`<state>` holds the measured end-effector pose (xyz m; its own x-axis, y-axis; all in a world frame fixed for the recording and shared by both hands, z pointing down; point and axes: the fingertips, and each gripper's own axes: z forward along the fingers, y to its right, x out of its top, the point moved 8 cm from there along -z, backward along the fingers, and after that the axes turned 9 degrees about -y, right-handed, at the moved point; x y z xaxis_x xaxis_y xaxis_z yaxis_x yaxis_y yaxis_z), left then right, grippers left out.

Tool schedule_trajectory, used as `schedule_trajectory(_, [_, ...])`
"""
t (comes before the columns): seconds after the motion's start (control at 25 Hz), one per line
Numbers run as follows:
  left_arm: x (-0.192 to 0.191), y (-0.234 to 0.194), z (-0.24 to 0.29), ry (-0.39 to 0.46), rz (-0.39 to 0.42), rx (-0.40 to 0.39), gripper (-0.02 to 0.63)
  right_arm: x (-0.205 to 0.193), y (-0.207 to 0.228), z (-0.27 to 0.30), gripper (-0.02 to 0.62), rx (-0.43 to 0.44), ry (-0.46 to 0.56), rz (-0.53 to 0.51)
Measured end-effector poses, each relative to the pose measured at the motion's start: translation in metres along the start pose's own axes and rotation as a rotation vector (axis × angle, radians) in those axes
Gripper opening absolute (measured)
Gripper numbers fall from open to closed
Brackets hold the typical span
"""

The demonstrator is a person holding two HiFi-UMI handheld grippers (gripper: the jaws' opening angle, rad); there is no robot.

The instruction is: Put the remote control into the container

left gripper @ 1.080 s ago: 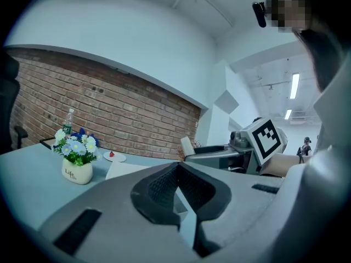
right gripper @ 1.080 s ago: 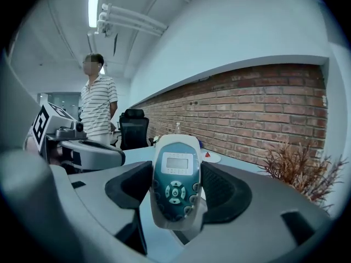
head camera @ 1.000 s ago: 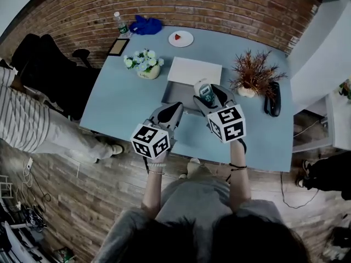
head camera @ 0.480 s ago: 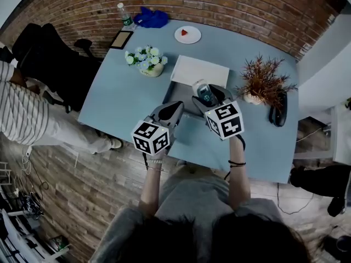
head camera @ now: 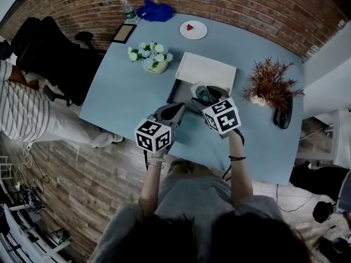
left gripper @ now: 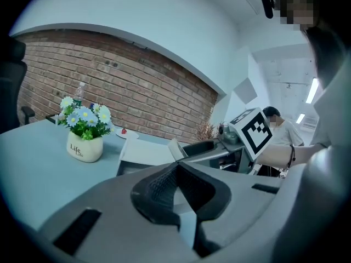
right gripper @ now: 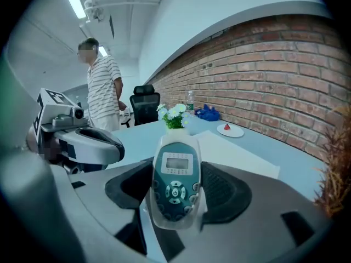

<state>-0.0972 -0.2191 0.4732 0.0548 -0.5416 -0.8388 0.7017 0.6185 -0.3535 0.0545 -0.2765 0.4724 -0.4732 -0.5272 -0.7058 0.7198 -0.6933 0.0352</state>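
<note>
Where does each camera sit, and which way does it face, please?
Head view: on the person's head, looking steeply down at the blue table; forearms, left gripper and right gripper show.
Left gripper view: rides the left gripper, facing the flower pot and brick wall; its shut jaws show.
Right gripper view: rides the right gripper, facing the same wall; jaws clamp the remote control.
Shared: both gripper views show the flower pot and the other gripper.
</note>
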Motion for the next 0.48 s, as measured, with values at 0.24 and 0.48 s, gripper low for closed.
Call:
schedule_trajectory(0.24, [-0.006, -0.01, 0.007, -0.028, -0.025, -0.008, 0.003, -0.006, 0.003, 0.024, 0.279, 0.025, -0.103, -0.036])
schedule_trajectory(0.48, [-0.015, -0.02, 0.01, -0.046, -0.059, -0.008, 0.003, -0.01, 0.0, 0.05, 0.279, 0.062, -0.188, -0.064])
